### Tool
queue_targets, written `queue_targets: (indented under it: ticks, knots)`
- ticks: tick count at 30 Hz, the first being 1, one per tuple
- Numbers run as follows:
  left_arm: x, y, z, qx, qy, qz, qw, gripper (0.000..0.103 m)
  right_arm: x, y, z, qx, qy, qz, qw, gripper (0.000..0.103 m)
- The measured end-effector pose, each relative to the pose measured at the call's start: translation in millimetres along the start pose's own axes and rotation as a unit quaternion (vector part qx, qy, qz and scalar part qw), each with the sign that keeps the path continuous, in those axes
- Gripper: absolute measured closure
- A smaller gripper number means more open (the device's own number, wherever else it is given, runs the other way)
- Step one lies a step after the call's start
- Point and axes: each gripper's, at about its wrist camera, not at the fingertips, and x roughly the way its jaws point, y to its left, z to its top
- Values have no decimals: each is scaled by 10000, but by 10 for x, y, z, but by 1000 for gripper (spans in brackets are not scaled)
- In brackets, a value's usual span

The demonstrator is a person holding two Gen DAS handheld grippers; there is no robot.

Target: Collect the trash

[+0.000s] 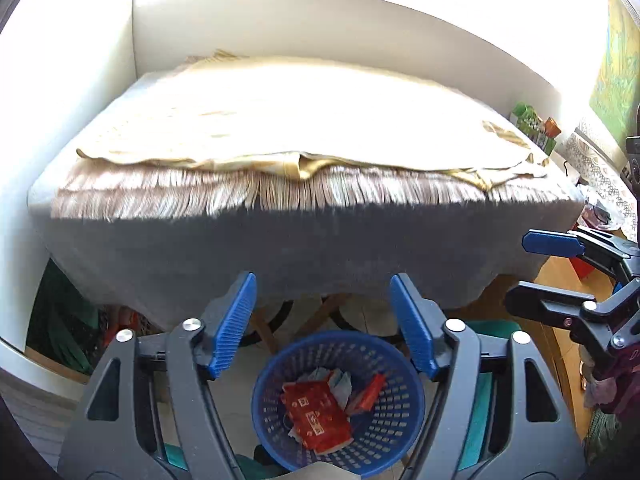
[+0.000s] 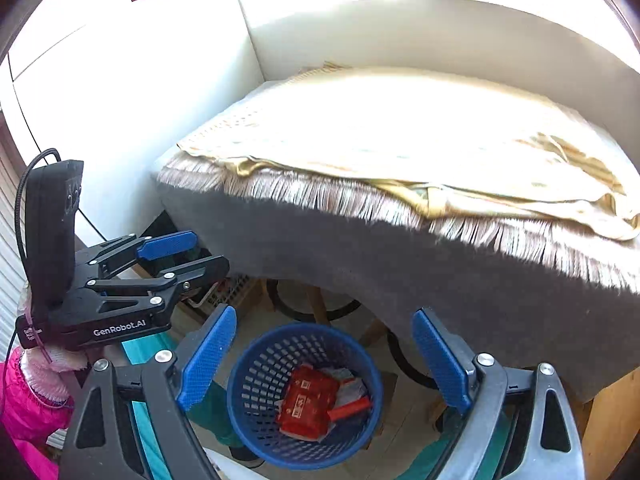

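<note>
A blue mesh basket (image 1: 400,432) stands on the floor below the table edge. It holds a red wrapper (image 1: 316,412), a smaller red packet (image 1: 372,392) and pale crumpled paper (image 1: 340,384). The basket (image 2: 256,420) and the red wrapper (image 2: 306,404) also show in the right wrist view. My left gripper (image 1: 324,324) is open and empty above the basket. My right gripper (image 2: 324,360) is open and empty above it too. The right gripper shows at the right edge of the left wrist view (image 1: 532,272). The left gripper shows at the left of the right wrist view (image 2: 204,254).
A table with a grey cover (image 1: 320,256), a fringed mat (image 1: 200,196) and a golden cloth (image 1: 304,128) fills the view ahead. Green and orange cartons (image 1: 534,124) stand at its far right. A white wall (image 1: 60,80) is on the left. Table legs (image 2: 316,304) stand behind the basket.
</note>
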Motion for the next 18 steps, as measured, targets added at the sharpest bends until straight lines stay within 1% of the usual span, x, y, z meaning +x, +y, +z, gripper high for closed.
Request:
queue_targets:
  ticks: [2,5,7,9,13,14,15,16,18]
  knots:
    - [-124,10,104,-40,-243,5,9997,19,-59,33,76,-68,-123,-79,9999,11]
    - [-295,-5,263,-79,-523,17,9986,18,-138,66,185,-84,-281,-144,9995,11]
    - [-388,8,382,-103,-694,9,9975,14,-189,74,253,-50,-385,-167,9991,11]
    - [-497,3,469,-121,-878,30,9961,7,-260,51,330,-40,-507,-197,9985,11]
    - [-681,1,624,-166,-1167,110,9930,4,-413,48,469,-33,-781,-301,9965,11]
    - [-712,7,660,-183,-1196,118,9926,2,-464,38,501,-25,-864,-330,9957,11]
    - [-734,8,676,-202,-1213,131,9923,1,-523,31,532,-12,-946,-357,9949,4]
    - [-765,0,695,-215,-1229,148,9921,1,-584,31,554,5,-1048,-392,9937,0]
    - [-812,-2,736,-223,-1306,192,9910,1,-695,16,606,5,-1290,-429,9907,0]
